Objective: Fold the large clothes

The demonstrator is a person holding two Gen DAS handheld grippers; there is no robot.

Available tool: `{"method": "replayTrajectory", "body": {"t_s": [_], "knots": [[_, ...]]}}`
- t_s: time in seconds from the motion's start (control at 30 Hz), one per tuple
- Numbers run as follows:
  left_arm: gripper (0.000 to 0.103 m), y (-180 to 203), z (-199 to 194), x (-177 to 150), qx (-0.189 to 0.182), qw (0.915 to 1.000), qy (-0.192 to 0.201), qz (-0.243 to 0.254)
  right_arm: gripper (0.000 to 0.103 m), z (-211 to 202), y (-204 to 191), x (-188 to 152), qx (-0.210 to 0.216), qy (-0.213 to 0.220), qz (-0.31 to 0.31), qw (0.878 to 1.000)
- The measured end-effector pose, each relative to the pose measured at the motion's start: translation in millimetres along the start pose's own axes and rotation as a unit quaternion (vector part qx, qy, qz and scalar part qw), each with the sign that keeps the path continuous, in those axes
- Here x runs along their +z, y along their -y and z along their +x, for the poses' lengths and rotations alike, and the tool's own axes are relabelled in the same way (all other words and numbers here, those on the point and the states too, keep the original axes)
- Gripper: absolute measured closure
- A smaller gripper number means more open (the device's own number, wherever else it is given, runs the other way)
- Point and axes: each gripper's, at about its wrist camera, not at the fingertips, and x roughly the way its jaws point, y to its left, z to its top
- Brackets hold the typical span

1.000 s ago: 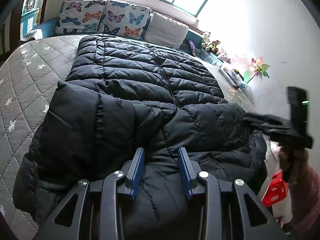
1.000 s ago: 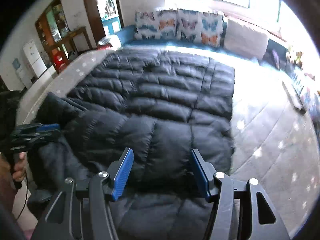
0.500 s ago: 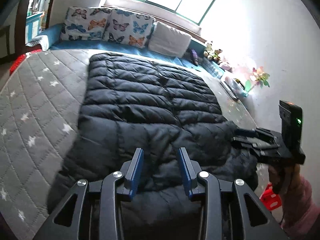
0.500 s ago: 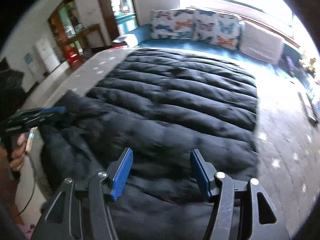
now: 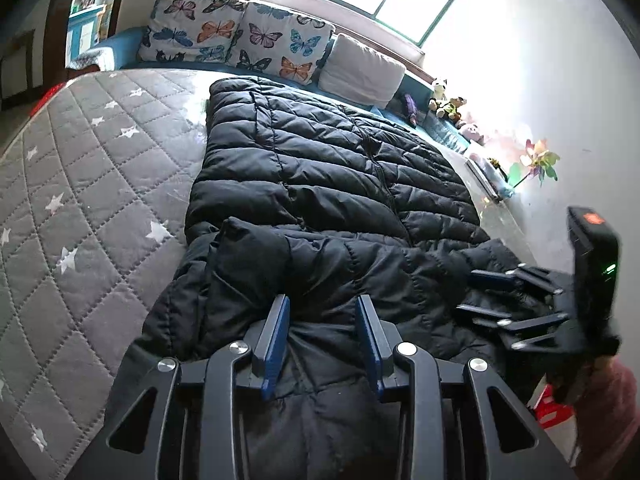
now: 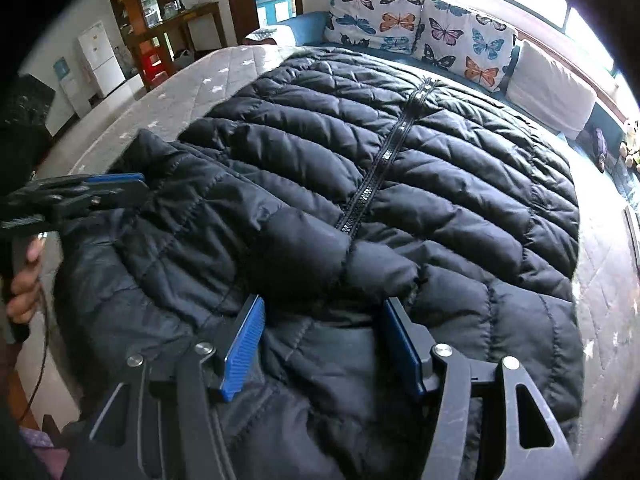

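Two fisheye views, each from a camera mounted just behind a pair of tongs, look steeply down and forward over the near end of a bed (image 5: 80, 168). The left view faces the butterfly pillows (image 5: 236, 36) and window wall from the bed's left; the right view faces them from the right. Both sit close above the black padded coat (image 5: 332, 184), which they share, and each catches the other tongs at its edge.

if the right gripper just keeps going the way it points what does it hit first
Most likely the black puffer jacket: the right gripper points down at its folded near end, nothing in between, though depth is hard to judge.
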Motion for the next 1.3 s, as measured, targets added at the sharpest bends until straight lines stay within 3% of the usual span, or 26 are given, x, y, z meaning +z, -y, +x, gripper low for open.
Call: {"method": "replayTrajectory", "body": {"t_s": [0.27, 0.47, 0.7, 0.93, 1.1, 1.3], "knots": [[0.065, -1, 0, -3, -0.009, 0.9999, 0.009, -0.005, 0.036, -53, 11, -39, -0.026, 0.0, -0.01, 1.0], [0.065, 4, 0, -6, -0.002, 0.9999, 0.014, 0.004, 0.036, -44, 26, -70, -0.012, -0.009, 0.025, 1.0], [0.07, 4, 0, -14, 0.007, 0.9995, 0.028, 0.015, 0.036, -30, 20, -89, -0.025, 0.038, 0.019, 0.999], [0.07, 11, -23, -9, 0.012, 0.9995, 0.025, -0.012, 0.036, -56, 19, -71, -0.018, 0.044, 0.023, 0.999], [0.07, 40, -62, -26, 0.012, 0.9977, 0.055, 0.038, 0.036, -61, -11, -54, 0.006, 0.061, -0.01, 0.998], [0.07, 48, -60, -54, 0.02, 0.9972, 0.029, 0.066, 0.036, -31, -48, -38, 0.025, 0.053, -0.042, 0.997]]}}
